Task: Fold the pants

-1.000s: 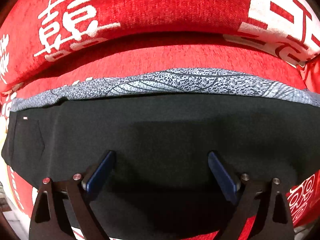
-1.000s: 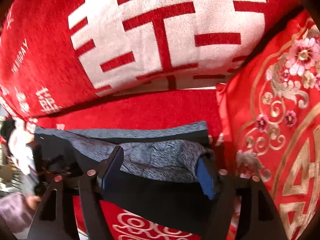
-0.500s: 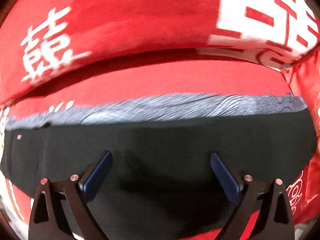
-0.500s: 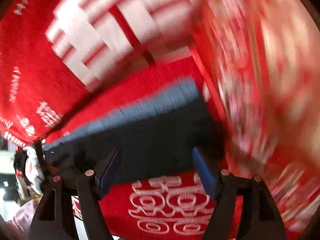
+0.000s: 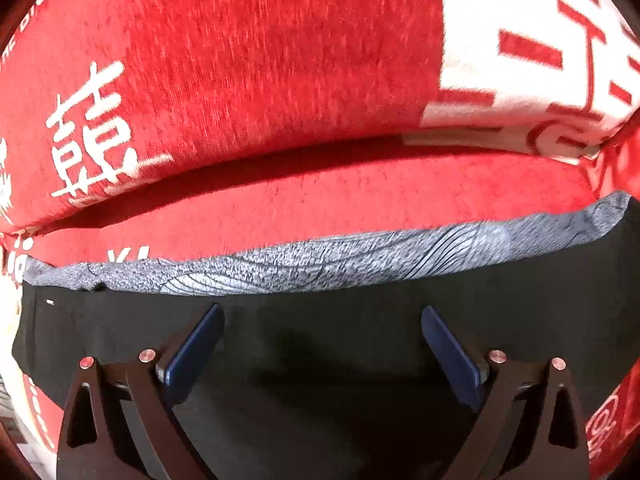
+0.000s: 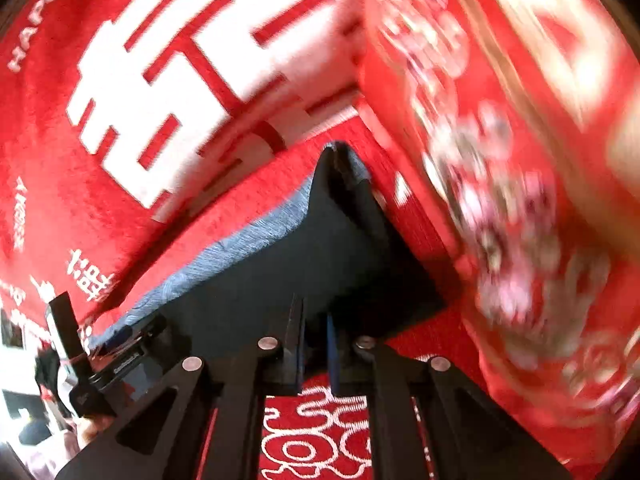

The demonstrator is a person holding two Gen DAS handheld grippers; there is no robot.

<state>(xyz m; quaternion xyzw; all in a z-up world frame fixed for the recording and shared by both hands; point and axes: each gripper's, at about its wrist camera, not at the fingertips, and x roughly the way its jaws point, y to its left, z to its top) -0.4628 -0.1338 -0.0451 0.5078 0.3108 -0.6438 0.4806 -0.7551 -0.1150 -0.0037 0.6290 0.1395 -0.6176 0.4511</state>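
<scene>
The black pants (image 5: 320,344) lie flat on a red sofa seat, with a grey patterned inner lining (image 5: 304,268) showing along their far edge. My left gripper (image 5: 322,316) is open over the black fabric, its blue pads wide apart, holding nothing. In the right wrist view the pants (image 6: 320,256) taper toward the sofa corner. My right gripper (image 6: 314,320) is shut on the near edge of the pants, pads almost together with fabric between them.
A red sofa back (image 5: 260,60) with white characters rises behind the pants. A red embroidered cushion (image 6: 520,184) stands close on the right. The left gripper's body (image 6: 100,360) shows at the lower left of the right wrist view.
My right gripper has closed from wide open onto the pants' near edge while swinging toward the right end. My left gripper stayed open and shifted slightly over the fabric.
</scene>
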